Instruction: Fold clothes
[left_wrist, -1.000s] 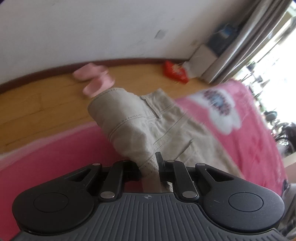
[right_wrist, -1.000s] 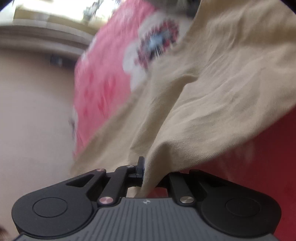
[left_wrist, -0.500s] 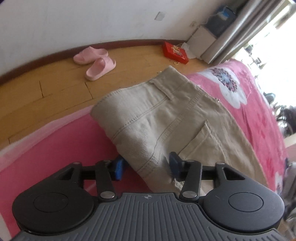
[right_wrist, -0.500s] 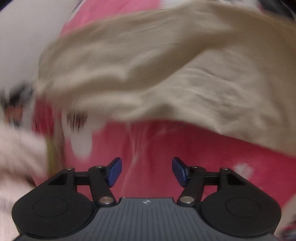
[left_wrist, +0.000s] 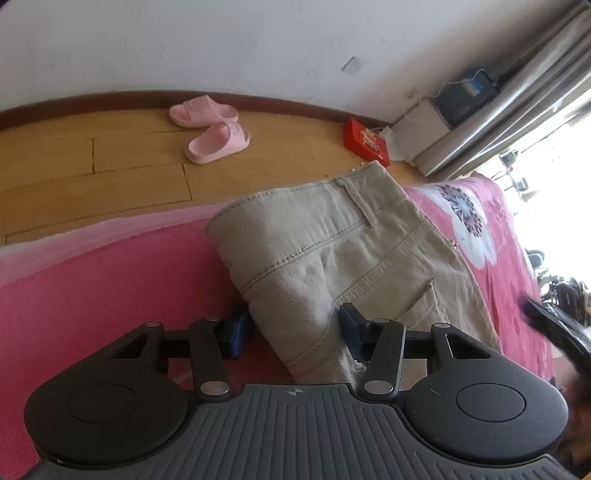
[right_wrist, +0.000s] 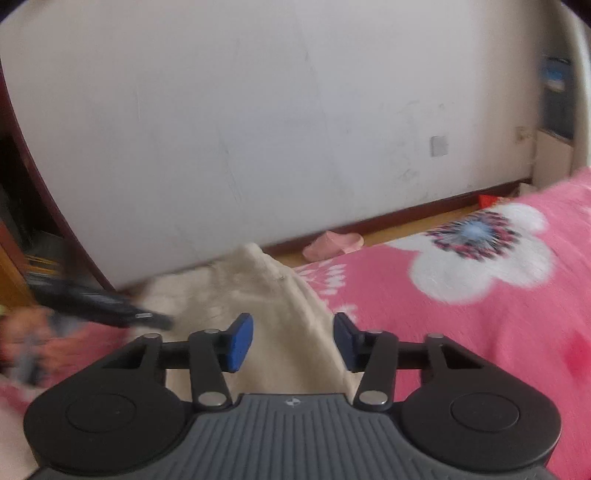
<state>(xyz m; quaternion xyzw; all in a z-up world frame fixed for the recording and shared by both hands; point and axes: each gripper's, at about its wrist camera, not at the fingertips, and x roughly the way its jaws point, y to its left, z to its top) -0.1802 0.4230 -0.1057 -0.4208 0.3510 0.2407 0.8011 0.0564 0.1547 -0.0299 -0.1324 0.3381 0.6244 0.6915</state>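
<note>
Folded beige pants (left_wrist: 332, 258) lie on pink bed (left_wrist: 92, 280), waistband twd floor. Left gripper (left_wrist: 291, 326) fingers wide apart, straddling pants' near edge, not pinching. Right gripper (right_wrist: 293, 339) fingers apart w/ nothing held, over cream cloth (right_wrist: 266, 295).

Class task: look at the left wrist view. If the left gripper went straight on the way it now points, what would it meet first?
Most likely the folded beige trousers: the cloth already lies between the open fingers of the left gripper, on the pink blanket. How high the gripper sits above the cloth is unclear.
</note>
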